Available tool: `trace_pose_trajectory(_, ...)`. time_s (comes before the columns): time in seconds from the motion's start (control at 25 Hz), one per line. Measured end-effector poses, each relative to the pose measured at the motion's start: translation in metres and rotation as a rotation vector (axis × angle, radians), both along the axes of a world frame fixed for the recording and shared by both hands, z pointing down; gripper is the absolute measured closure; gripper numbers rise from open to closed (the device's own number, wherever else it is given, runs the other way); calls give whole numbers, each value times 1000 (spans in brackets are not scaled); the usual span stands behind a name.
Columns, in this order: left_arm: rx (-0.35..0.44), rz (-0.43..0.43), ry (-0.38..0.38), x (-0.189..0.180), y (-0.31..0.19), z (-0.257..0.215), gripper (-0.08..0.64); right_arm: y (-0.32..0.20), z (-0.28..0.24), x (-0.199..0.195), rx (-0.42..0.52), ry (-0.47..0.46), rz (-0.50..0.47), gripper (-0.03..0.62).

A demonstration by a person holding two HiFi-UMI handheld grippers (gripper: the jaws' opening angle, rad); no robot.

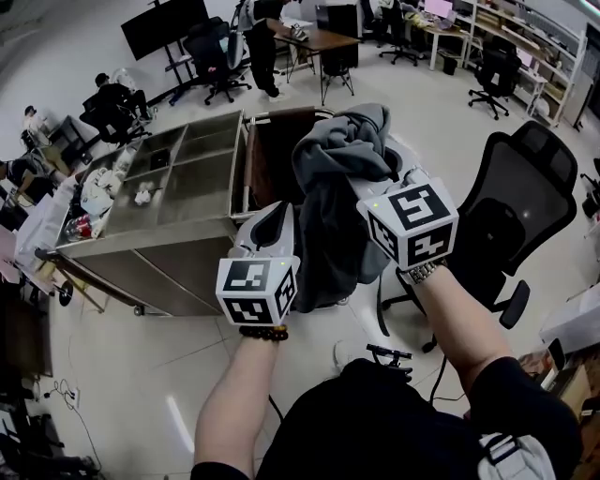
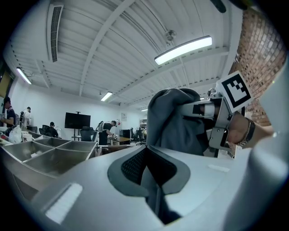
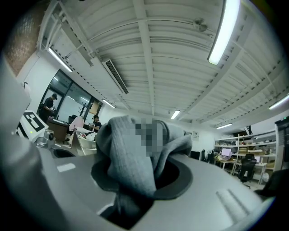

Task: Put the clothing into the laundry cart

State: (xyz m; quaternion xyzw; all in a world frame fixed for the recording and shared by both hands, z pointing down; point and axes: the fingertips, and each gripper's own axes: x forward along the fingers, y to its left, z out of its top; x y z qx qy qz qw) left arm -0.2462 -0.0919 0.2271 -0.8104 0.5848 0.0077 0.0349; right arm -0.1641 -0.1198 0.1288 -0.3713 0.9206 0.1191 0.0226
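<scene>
Near the right end of a steel laundry cart [image 1: 178, 272] in an open office, right claw [image 3: 137, 185] clamped on a bunched grey garment [image 1: 337, 178] held aloft outside the cart, left claw [image 1: 272, 223] narrow, jaws nearly together, just beside the hanging cloth, black office chair [image 1: 511, 211] behind.

Open-plan office or lab: swivel chairs [image 1: 514, 202], desks [image 1: 319, 39], big screen [image 1: 164, 26], shelving [image 1: 525, 37], strip lights [image 2: 183, 49].
</scene>
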Motion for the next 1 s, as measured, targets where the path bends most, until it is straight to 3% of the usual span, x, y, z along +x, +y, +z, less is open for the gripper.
trace_pose_trajectory(0.56,-30,-82,2,-20,-47,-6,558,-74,-20,-22,-28,-2,-51,453)
trace_pose_trajectory(1.0,-48,-103,-3,-27,-100,16,557,-151,43,-42,-138,63,-71,445)
